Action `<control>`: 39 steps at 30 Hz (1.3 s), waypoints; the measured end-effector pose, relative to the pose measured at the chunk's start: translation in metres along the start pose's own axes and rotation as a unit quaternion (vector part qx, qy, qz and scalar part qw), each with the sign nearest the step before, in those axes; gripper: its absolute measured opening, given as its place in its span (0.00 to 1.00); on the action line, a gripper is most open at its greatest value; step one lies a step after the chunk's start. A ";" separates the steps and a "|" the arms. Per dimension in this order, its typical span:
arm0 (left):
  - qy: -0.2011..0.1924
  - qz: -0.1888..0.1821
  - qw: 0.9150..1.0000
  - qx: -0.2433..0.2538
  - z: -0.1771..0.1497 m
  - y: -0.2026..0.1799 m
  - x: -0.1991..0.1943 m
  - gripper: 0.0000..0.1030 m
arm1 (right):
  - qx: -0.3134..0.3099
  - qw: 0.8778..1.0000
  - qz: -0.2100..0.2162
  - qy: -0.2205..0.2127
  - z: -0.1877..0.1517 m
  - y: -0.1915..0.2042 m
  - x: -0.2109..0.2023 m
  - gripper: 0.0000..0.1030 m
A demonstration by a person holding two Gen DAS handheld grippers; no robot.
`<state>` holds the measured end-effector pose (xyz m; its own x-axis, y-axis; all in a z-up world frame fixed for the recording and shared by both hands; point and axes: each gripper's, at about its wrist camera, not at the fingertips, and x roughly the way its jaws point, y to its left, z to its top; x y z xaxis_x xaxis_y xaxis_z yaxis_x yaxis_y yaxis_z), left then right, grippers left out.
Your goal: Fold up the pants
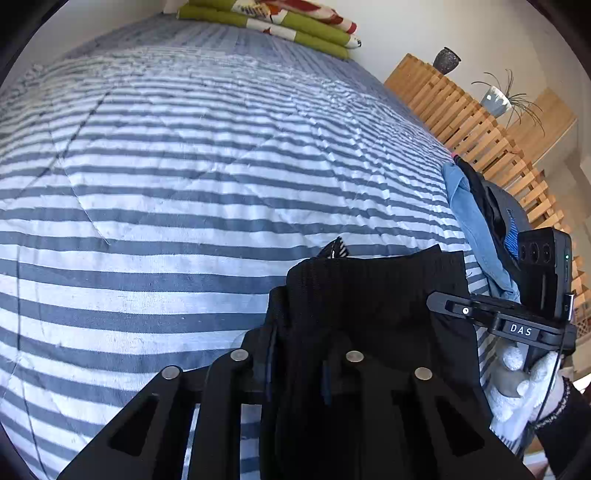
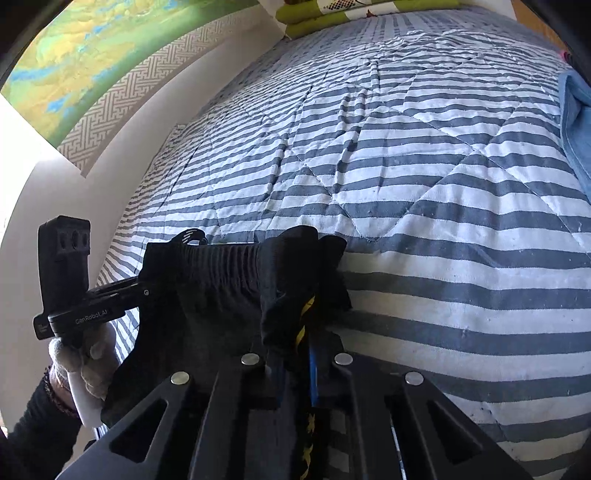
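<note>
We see black pants (image 1: 373,295) held up at the near edge of a bed (image 1: 184,184) with a blue-and-white striped quilt, waistband uppermost, stretched between both claws. Left claw (image 1: 295,354) is pinched narrow on the waistband's left end, cloth between the jaws. Right claw (image 2: 295,354) is closed nearly all the way on the other end, where the fabric bunches up and a yellow-patterned strip (image 2: 304,321) runs down through the jaws. Each wrist view also shows the other hand in a white glove (image 1: 517,384), gripping its tool.

Handling, our judgement: soft knit, light, limp, with a ribbed elastic waist (image 2: 221,258). It will sag and drape, not keep shape. Not fragile, not slippery, and it bunches easily, as on the right side. The best hold looks like the waistband corners, where the thicker elastic gives the pads something to bite. The legs hang below the frame, so we cannot tell their lay.

The fold itself is not yet made. The open quilt ahead is the likely laying spot. A pile of blue and dark clothes (image 1: 472,206) sits at the right edge of the bed, and folded green bedding (image 1: 273,22) lies at the far end.
</note>
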<state>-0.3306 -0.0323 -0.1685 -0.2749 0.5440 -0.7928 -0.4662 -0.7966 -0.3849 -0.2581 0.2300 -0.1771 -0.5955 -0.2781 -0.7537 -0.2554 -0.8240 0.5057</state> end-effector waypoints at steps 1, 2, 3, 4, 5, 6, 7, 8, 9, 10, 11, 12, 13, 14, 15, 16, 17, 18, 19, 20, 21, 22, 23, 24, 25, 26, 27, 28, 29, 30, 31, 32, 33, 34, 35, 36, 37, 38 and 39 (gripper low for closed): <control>-0.008 0.003 1.000 0.007 -0.001 -0.005 -0.006 0.15 | 0.000 1.000 0.001 -0.007 -0.001 0.005 -0.006 0.05; -0.018 0.004 1.000 0.015 -0.002 -0.012 -0.018 0.15 | -0.002 1.000 0.003 -0.016 -0.001 0.011 -0.013 0.05; -0.028 0.002 0.999 0.018 -0.003 -0.015 -0.030 0.14 | -0.007 1.000 0.007 -0.028 -0.002 0.020 -0.022 0.05; -0.040 -0.002 0.999 0.022 -0.003 -0.019 -0.045 0.14 | -0.011 0.999 0.010 -0.038 -0.003 0.029 -0.032 0.05; -0.053 -0.003 0.998 0.024 -0.004 -0.020 -0.061 0.14 | -0.016 0.999 0.017 -0.049 -0.003 0.041 -0.042 0.05; -0.067 -0.003 0.998 0.022 -0.006 -0.020 -0.079 0.14 | -0.024 0.998 0.022 -0.058 -0.003 0.053 -0.051 0.05; -0.080 -0.006 0.997 0.021 -0.007 -0.020 -0.098 0.14 | -0.034 0.997 0.026 -0.067 -0.004 0.065 -0.060 0.05; -0.092 -0.006 0.996 0.019 -0.009 -0.019 -0.114 0.14 | -0.047 0.995 0.030 -0.077 -0.005 0.081 -0.068 0.05; -0.109 -0.001 0.994 0.017 -0.011 -0.017 -0.135 0.14 | -0.065 0.994 0.034 -0.087 -0.006 0.100 -0.077 0.05; -0.124 0.001 0.992 0.013 -0.013 -0.014 -0.156 0.14 | -0.083 0.991 0.039 -0.095 -0.008 0.118 -0.084 0.05; -0.138 0.003 0.990 0.010 -0.015 -0.009 -0.176 0.13 | -0.100 0.989 0.042 -0.103 -0.010 0.137 -0.089 0.05; -0.151 0.007 0.989 0.006 -0.017 -0.004 -0.194 0.13 | -0.116 0.986 0.046 -0.111 -0.012 0.158 -0.094 0.05; -0.164 0.012 0.986 -0.001 -0.020 0.003 -0.215 0.13 | -0.130 0.983 0.052 -0.116 -0.015 0.176 -0.096 0.05; -0.177 0.014 0.984 -0.007 -0.023 0.012 -0.235 0.13 | -0.145 0.980 0.057 -0.121 -0.017 0.195 -0.097 0.05; -0.189 0.019 0.982 -0.013 -0.027 0.021 -0.255 0.12 | -0.160 0.977 0.062 -0.127 -0.020 0.215 -0.096 0.05; -0.199 0.027 0.979 -0.014 -0.031 0.028 -0.271 0.12 | -0.174 0.973 0.071 -0.131 -0.022 0.236 -0.093 0.05; -0.211 0.038 0.977 -0.014 -0.036 0.037 -0.291 0.12 | -0.187 0.970 0.079 -0.134 -0.025 0.255 -0.089 0.05; -0.219 0.046 0.974 -0.015 -0.041 0.047 -0.308 0.12 | -0.193 0.968 0.087 -0.136 -0.027 0.269 -0.085 0.05; -0.226 0.056 0.972 -0.017 -0.046 0.058 -0.325 0.12 | -0.199 0.966 0.098 -0.135 -0.028 0.285 -0.078 0.05; -0.230 0.066 0.971 -0.020 -0.049 0.071 -0.339 0.12 | -0.203 0.964 0.111 -0.132 -0.027 0.302 -0.068 0.05; -0.233 0.077 0.969 -0.024 -0.052 0.083 -0.353 0.12 | -0.204 0.963 0.122 -0.129 -0.025 0.314 -0.059 0.05; -0.235 0.088 0.968 -0.026 -0.056 0.096 -0.365 0.12 | -0.205 0.961 0.135 -0.124 -0.022 0.329 -0.046 0.05; -0.236 0.102 0.966 -0.028 -0.057 0.110 -0.377 0.12 | -0.206 0.961 0.145 -0.119 -0.019 0.342 -0.035 0.05; -0.235 0.117 0.964 -0.030 -0.057 0.126 -0.387 0.12 | -0.208 0.959 0.156 -0.113 -0.014 0.355 -0.020 0.05; -0.235 0.130 0.963 -0.030 -0.055 0.141 -0.394 0.12 | -0.209 0.958 0.165 -0.108 -0.009 0.365 -0.007 0.05; -0.233 0.142 0.962 -0.031 -0.053 0.159 -0.398 0.12 | -0.208 0.957 0.175 -0.102 -0.003 0.378 0.012 0.05; -0.228 0.150 0.961 -0.036 -0.046 0.178 -0.399 0.12 | -0.206 0.957 0.181 -0.096 0.004 0.386 0.028 0.05; -0.221 0.155 0.962 -0.047 -0.038 0.201 -0.397 0.12 | -0.200 0.958 0.187 -0.089 0.013 0.393 0.048 0.05; -0.215 0.158 0.962 -0.053 -0.028 0.222 -0.392 0.12 | -0.191 0.959 0.190 -0.083 0.023 0.397 0.067 0.04; -0.207 0.165 0.963 -0.059 -0.015 0.247 -0.383 0.12 | -0.180 0.962 0.190 -0.078 0.036 0.400 0.091 0.04; -0.199 0.162 0.964 -0.075 -0.003 0.274 -0.372 0.12 | -0.169 0.965 0.185 -0.072 0.050 0.402 0.118 0.04; -0.193 0.159 0.965 -0.081 0.008 0.296 -0.361 0.12 | -0.156 0.969 0.179 -0.067 0.062 0.401 0.140 0.04; -0.181 0.167 0.965 -0.089 0.021 0.324 -0.343 0.12 | -0.137 0.973 0.174 -0.058 0.077 0.399 0.169 0.04; -0.171 0.171 0.966 -0.095 0.030 0.344 -0.328 0.12 | -0.118 0.977 0.173 -0.047 0.089 0.396 0.193 0.04; -0.158 0.170 0.967 -0.104 0.042 0.371 -0.306 0.12 | -0.095 0.981 0.166 -0.036 0.104 0.391 0.223 0.04; -0.149 0.174 0.966 -0.116 0.051 0.393 -0.289 0.12 | -0.081 0.984 0.158 -0.028 0.114 0.385 0.242 0.04; -0.139 0.183 0.965 -0.123 0.059 0.414 -0.270 0.12 | -0.066 0.986 0.153 -0.017 0.126 0.380 0.266 0.05; -0.128 0.186 0.965 -0.130 0.065 0.429 -0.257 0.13 | -0.058 0.988 0.141 -0.006 0.135 0.377 0.286 0.05; -0.108 0.191 0.966 -0.134 0.073 0.444 -0.241 0.19 | -0.056 0.991 0.118 0.001 0.143 0.377 0.301 0.08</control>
<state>-0.5332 -0.4977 -0.1142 -0.5667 0.2167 -0.7949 -0.0693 -0.9739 -0.2161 -0.6425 -0.0941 -0.1535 -0.6274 -0.4704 -0.6206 -0.0230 -0.7854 0.6186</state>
